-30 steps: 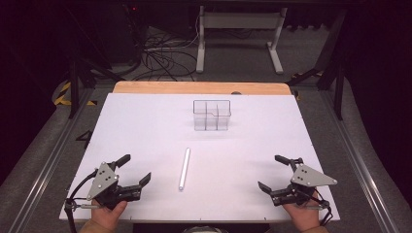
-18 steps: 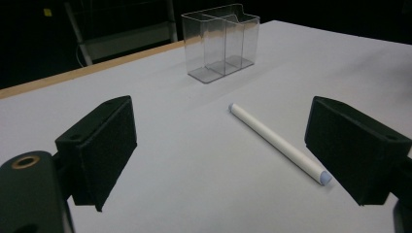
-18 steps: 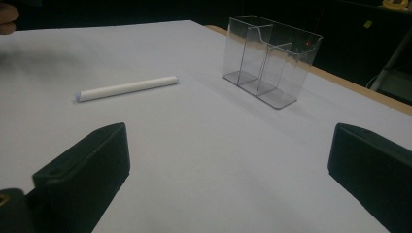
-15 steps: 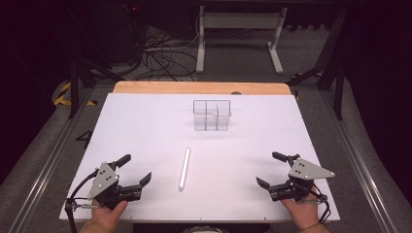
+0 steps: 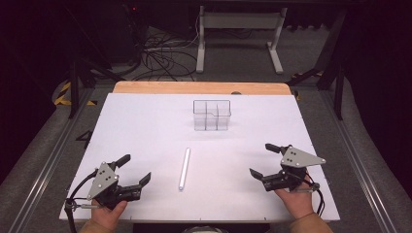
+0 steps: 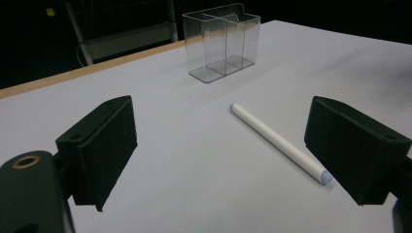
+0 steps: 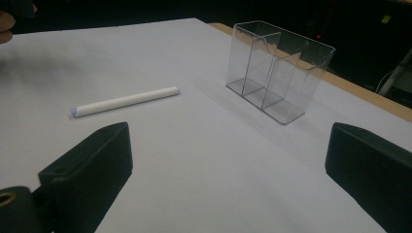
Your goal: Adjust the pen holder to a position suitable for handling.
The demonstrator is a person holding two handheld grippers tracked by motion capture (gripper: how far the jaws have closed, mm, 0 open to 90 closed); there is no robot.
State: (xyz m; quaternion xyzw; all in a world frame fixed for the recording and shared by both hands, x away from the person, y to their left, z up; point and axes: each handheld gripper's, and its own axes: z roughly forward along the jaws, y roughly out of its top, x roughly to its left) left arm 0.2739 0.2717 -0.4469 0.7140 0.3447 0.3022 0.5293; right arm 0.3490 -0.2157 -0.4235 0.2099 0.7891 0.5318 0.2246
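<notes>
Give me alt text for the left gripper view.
A white marker lies flat on a white table between the left gripper's two open black fingers, nearer the right one. Behind it stands an empty clear plastic holder with compartments.

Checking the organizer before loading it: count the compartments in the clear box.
3. The clear box stands at the table's far middle; its compartments sit side by side in one row: left, middle, right. All look empty.
</notes>
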